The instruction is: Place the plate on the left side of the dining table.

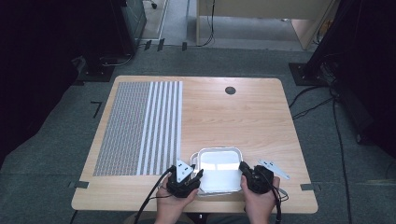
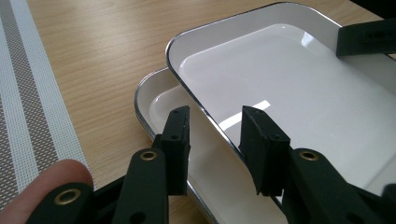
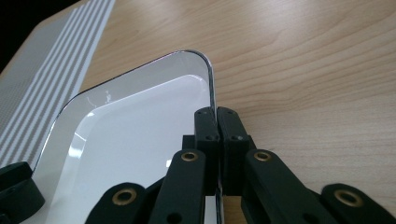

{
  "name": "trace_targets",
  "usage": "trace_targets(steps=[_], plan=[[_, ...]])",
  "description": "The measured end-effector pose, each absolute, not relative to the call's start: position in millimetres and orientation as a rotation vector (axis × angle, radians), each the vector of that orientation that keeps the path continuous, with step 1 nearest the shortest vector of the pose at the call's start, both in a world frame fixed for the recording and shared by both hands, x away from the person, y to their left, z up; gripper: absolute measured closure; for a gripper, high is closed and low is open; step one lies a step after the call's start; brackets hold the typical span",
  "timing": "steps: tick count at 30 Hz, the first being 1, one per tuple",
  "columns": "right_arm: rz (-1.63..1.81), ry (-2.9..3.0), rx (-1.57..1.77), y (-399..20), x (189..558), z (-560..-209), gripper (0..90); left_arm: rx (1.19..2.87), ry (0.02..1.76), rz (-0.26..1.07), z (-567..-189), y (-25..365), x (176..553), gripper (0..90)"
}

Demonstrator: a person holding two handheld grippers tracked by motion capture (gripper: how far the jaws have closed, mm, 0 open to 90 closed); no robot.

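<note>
Presently | right tool [image 3: 217, 116] clamped on upper tray [image 3: 121, 140] rim | left tool [image 2: 215, 135] open, straddling that tray's edge | lower tray [image 2: 159, 100] beneath | desk [image 1: 233, 116].

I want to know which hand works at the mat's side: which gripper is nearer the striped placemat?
Left. The left gripper sits at the white tray's near-left side, just off the striped placemat's near corner. The right gripper is clamped on the tray's right rim, farther away.
</note>
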State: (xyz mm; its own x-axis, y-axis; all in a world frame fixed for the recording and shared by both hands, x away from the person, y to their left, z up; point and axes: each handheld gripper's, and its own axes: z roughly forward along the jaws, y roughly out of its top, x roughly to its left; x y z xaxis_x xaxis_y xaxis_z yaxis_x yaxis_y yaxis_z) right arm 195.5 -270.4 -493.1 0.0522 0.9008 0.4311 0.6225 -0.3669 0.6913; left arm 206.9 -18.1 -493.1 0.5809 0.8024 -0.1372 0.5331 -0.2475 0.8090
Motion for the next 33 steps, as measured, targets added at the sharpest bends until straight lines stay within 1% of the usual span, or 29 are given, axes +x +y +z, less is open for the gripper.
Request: trace_targets(steps=[2, 4, 10, 12, 21, 33], plan=[[1.256, 1.525, 2.019, -267.0, 193.5, -490.1, 89.2, 1.919, 1.077, 0.374, -490.8, -16.9, 207.0, 67.0], [1.261, 1.528, 2.015, -265.6, 193.6, -489.5, 89.2, 1.922, 1.088, 0.382, -488.3, -15.1, 207.8, 67.4], [1.271, 1.517, 2.002, -254.5, 195.1, -483.3, 89.2, 1.901, 1.171, 0.323, -480.9, -5.8, 214.5, 73.7], [1.273, 1.517, 2.003, -246.8, 195.9, -482.9, 89.2, 1.909, 1.186, 0.323, -478.2, -1.8, 217.2, 75.7], [1.260, 1.531, 1.974, -223.4, 203.7, -479.0, 89.2, 1.936, 1.248, 0.360, -468.5, 16.7, 232.6, 79.9], [1.263, 1.586, 1.949, -182.9, 231.6, -472.4, 89.3, 1.884, 1.358, 0.361, -460.1, 54.5, 252.0, 82.7]])
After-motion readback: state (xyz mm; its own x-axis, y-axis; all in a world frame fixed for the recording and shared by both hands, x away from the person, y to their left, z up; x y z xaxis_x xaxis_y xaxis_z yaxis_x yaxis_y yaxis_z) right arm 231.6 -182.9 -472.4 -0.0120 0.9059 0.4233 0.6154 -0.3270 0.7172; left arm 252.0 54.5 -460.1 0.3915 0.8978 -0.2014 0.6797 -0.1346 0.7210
